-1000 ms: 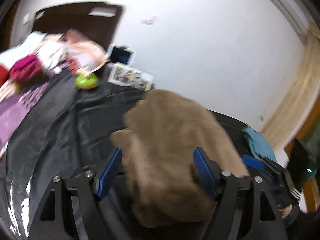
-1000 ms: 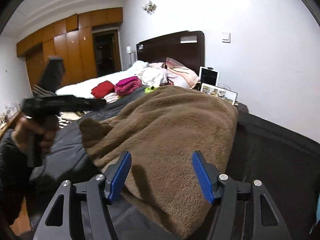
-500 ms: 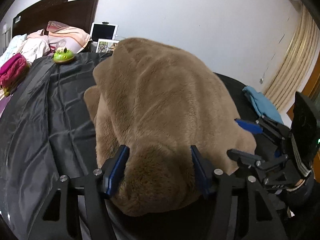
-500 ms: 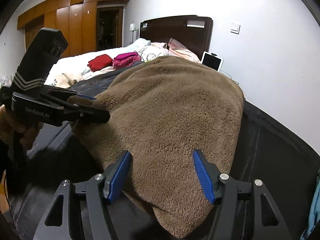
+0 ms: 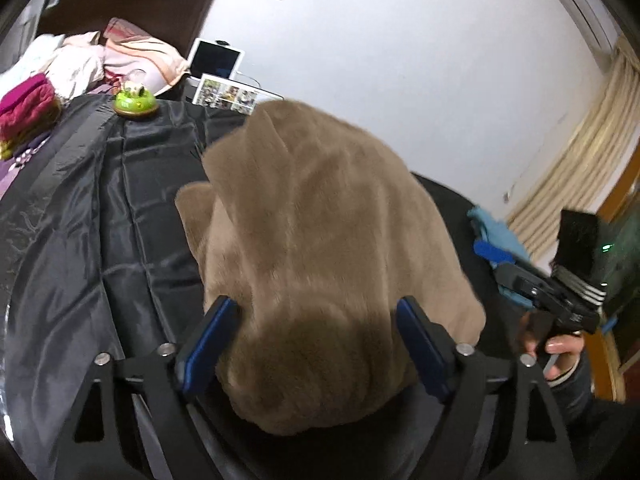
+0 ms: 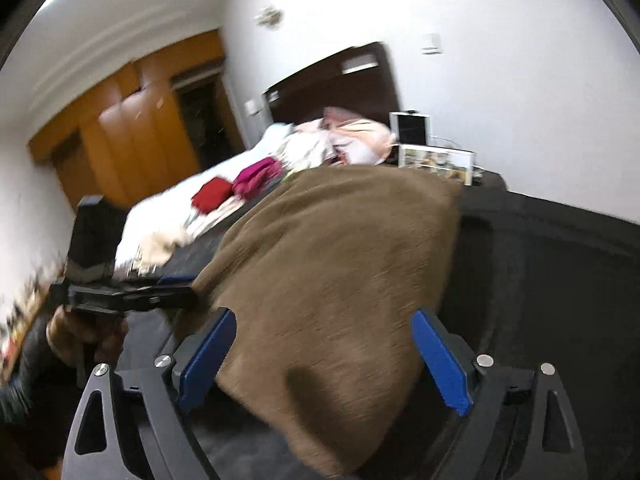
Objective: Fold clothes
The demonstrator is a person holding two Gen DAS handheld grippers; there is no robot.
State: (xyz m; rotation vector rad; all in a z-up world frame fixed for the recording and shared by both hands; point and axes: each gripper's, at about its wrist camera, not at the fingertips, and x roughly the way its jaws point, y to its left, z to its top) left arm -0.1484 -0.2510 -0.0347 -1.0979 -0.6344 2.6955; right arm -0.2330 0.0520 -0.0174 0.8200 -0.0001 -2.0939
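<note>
Left wrist view shows the brown fleece garment (image 5: pixel 320 264) lying doubled in a thick mound on the black sheet (image 5: pixel 120 208), so at least one fold looks done, though it is still lumpy and would need squaring up or another fold. Its near end bulges between the fingers of the left gripper (image 5: pixel 316 344), whose jaws have just been opening and now stand wide; the pads seem to flank the fleece rather than pinch it. In the right wrist view, the right gripper (image 6: pixel 320 356) has likewise just been spreading, with the garment's near right corner lying loose between its blue pads. Bare sheet lies open to the left and far left. On the right, a blue cloth (image 5: pixel 496 236) sits just beside the garment. Far off, a green toy (image 5: pixel 134 102) and photo frame (image 5: pixel 228 94) mark the sheet's far edge.
</note>
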